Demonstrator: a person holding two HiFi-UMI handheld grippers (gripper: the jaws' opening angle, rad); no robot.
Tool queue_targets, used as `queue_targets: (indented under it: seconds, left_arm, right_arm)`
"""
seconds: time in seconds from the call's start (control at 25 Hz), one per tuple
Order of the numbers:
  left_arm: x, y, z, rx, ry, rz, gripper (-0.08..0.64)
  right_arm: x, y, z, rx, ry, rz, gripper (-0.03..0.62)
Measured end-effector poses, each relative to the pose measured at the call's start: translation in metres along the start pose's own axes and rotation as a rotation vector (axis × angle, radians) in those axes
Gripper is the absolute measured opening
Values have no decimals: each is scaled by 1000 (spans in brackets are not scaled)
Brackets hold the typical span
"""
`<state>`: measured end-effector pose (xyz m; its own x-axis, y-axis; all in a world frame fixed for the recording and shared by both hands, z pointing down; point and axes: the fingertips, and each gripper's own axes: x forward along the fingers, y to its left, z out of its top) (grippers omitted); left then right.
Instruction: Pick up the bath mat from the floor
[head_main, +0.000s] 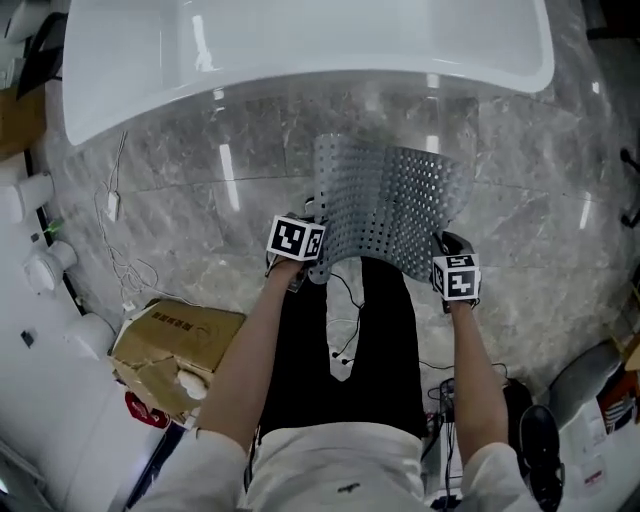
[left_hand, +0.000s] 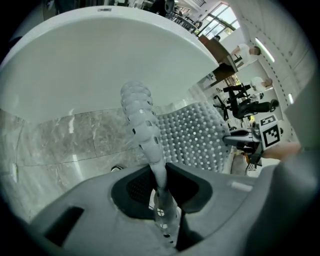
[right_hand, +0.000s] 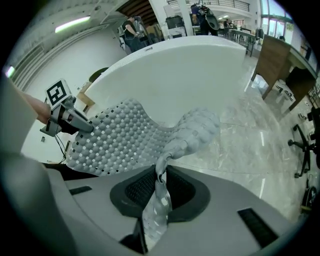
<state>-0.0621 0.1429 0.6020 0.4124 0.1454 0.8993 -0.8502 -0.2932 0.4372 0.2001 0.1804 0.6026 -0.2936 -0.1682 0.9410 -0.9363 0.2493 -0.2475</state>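
Bath mat (head_main: 395, 200) hangs stretched between my two tools, sagging in a shallow curve ahead of the jaws. It is pale grey and flexible, with a dense grid of holes and small round studs. Left gripper (left_hand: 159, 187) pinches one near corner, its folded edge squeezed between the pads. Right gripper (right_hand: 159, 182) pinches the other near corner likewise. White bathtub (head_main: 300, 40) lies beyond the mat. I cannot tell whether the far edge touches the marble floor (head_main: 200, 200).

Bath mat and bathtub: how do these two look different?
The bath mat is grey and dotted with small holes; the bathtub is white, smooth and glossy. The mat hangs curved between the left gripper and right gripper; the tub rests on the floor. Both are pale.
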Motion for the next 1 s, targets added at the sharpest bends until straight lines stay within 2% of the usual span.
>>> queue_targets:
  seconds: [0.16, 0.28, 0.64, 0.8, 1.0]
  left_arm:
    - [-39, -26, 2, 59, -22, -4, 75]
    - [-71, -32, -3, 56, -46, 22, 75]
    - [-157, -27, -25, -36, -207, 59, 74]
    - [-192, -3, -38, -102, -291, 80, 74]
    - [-233, 40, -73, -188, -371, 108, 74]
  right_arm:
    - [-44, -3, 15, -34, -56, -21, 60]
    - [-78, -1, 25, -55, -100, -23, 59]
    - [-142, 14, 48, -86, -207, -64, 57]
    - [-159, 27, 59, -80, -236, -82, 55]
    - [-185, 61, 86, -125, -285, -108, 55]
